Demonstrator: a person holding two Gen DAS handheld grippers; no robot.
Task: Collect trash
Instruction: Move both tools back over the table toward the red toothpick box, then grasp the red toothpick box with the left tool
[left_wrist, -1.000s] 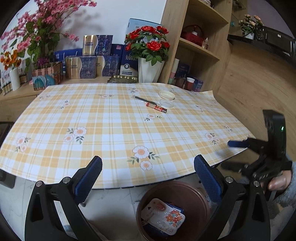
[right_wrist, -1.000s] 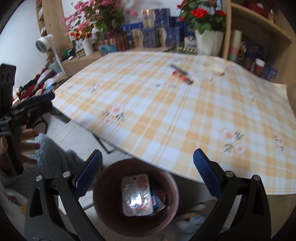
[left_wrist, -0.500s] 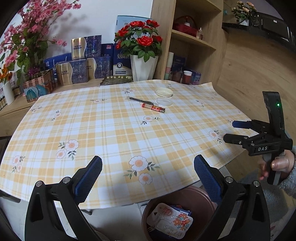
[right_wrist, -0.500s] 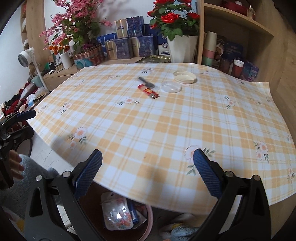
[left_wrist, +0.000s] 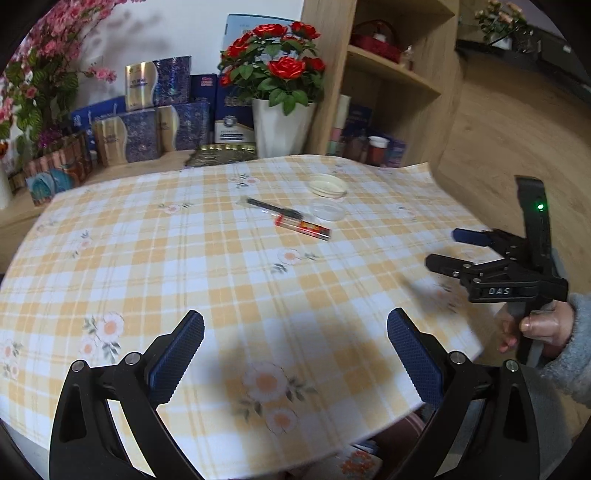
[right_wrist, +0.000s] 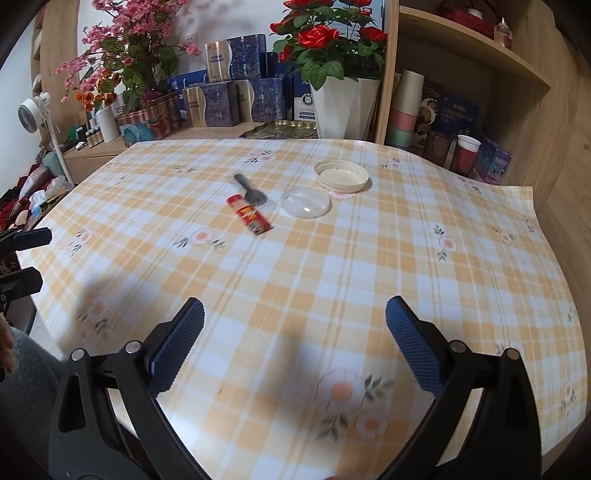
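On the checked tablecloth (left_wrist: 221, 266) lie a red wrapper (left_wrist: 303, 226) (right_wrist: 249, 215), a black plastic fork (left_wrist: 273, 208) (right_wrist: 248, 190), a clear lid (left_wrist: 327, 211) (right_wrist: 306, 202) and a cream lid (left_wrist: 327, 184) (right_wrist: 341, 175), all far from both grippers. My left gripper (left_wrist: 295, 354) is open and empty above the table's near edge. My right gripper (right_wrist: 294, 350) is open and empty too; it shows at the right of the left wrist view (left_wrist: 448, 249). The brown bin (left_wrist: 391, 439) with trash peeks out below the table edge.
A white vase of red roses (left_wrist: 280, 125) (right_wrist: 343, 107), blue and gold boxes (left_wrist: 155, 122) and pink flowers (right_wrist: 125, 48) stand behind the table. A wooden shelf unit (right_wrist: 461, 92) with cups stands at the right. A small fan (right_wrist: 33, 114) stands at the left.
Both grippers have risen from over the bin and moved forward over the table. The bin has slid almost out of both views. Both stay open and empty.
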